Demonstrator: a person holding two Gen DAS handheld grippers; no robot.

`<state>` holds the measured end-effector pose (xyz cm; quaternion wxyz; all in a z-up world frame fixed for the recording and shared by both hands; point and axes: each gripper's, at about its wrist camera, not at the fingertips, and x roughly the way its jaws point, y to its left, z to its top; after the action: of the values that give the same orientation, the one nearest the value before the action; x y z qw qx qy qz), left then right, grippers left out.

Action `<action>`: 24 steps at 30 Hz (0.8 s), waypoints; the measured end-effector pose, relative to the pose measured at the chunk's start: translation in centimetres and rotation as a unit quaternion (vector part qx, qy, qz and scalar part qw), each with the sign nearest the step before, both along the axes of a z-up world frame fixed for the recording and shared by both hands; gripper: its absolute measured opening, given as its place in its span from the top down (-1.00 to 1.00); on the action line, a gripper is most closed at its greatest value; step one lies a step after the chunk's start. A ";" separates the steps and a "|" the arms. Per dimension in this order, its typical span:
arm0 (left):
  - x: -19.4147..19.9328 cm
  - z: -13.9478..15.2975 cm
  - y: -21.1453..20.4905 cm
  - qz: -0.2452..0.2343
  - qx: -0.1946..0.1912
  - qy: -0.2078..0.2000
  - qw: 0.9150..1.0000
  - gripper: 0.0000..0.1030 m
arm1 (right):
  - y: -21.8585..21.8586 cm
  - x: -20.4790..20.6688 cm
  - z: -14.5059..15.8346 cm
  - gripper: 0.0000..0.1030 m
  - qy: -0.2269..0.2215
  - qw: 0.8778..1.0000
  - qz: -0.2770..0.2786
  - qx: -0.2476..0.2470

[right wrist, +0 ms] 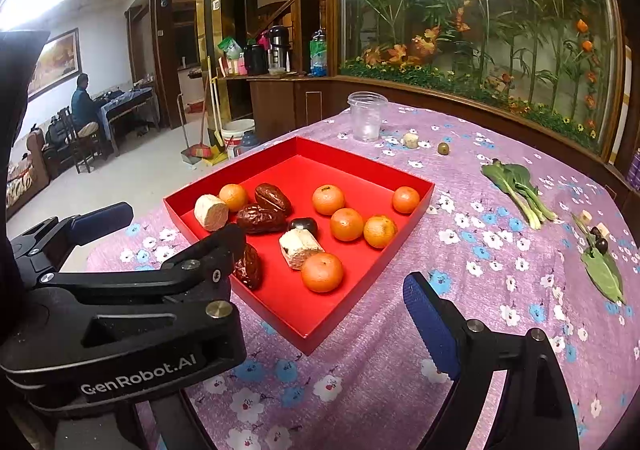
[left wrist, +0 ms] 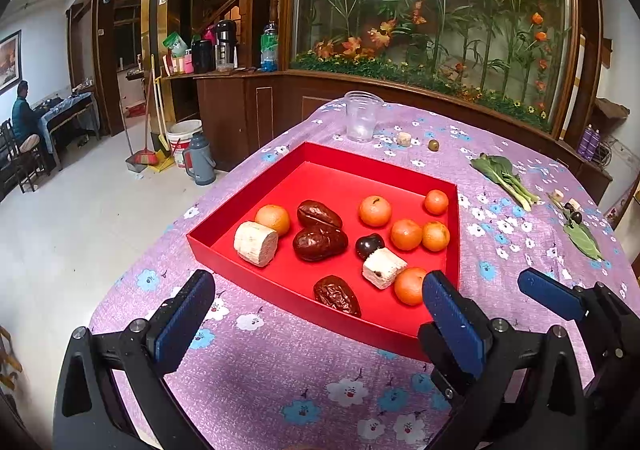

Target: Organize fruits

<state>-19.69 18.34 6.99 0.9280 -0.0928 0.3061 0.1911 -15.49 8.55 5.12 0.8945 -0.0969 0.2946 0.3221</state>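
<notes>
A red tray (left wrist: 256,177) (right wrist: 416,217) sits on the purple flowered tablecloth. It holds several tangerines (left wrist: 375,211) (right wrist: 322,272), three dark red dates (left wrist: 319,242) (right wrist: 261,218), two pale banana pieces (left wrist: 256,243) (right wrist: 300,245) and a dark plum (left wrist: 369,244) (right wrist: 303,225). My left gripper (left wrist: 320,314) is open and empty at the tray's near edge; it also shows in the right wrist view (right wrist: 168,223) at the left. My right gripper (right wrist: 316,282) is open and empty, just right of the left one; one of its fingers (left wrist: 552,294) shows in the left wrist view.
A clear plastic cup (left wrist: 362,115) (right wrist: 366,115) stands beyond the tray. A banana bit (right wrist: 410,140), a green olive (right wrist: 443,148), a bok choy (right wrist: 516,187), a leaf (right wrist: 604,274) with dark fruits lie to the right. Table edge is at left.
</notes>
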 end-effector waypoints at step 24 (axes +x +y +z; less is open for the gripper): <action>0.7 -0.9 1.0 -0.012 -0.027 0.009 1.000 -1.00 | 1.4 0.5 -0.7 -0.77 0.009 1.000 0.002 -0.016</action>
<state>-18.99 19.30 6.10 0.9248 -0.1123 0.3202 0.1724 -14.98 9.92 4.37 0.8897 -0.1087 0.3070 0.3199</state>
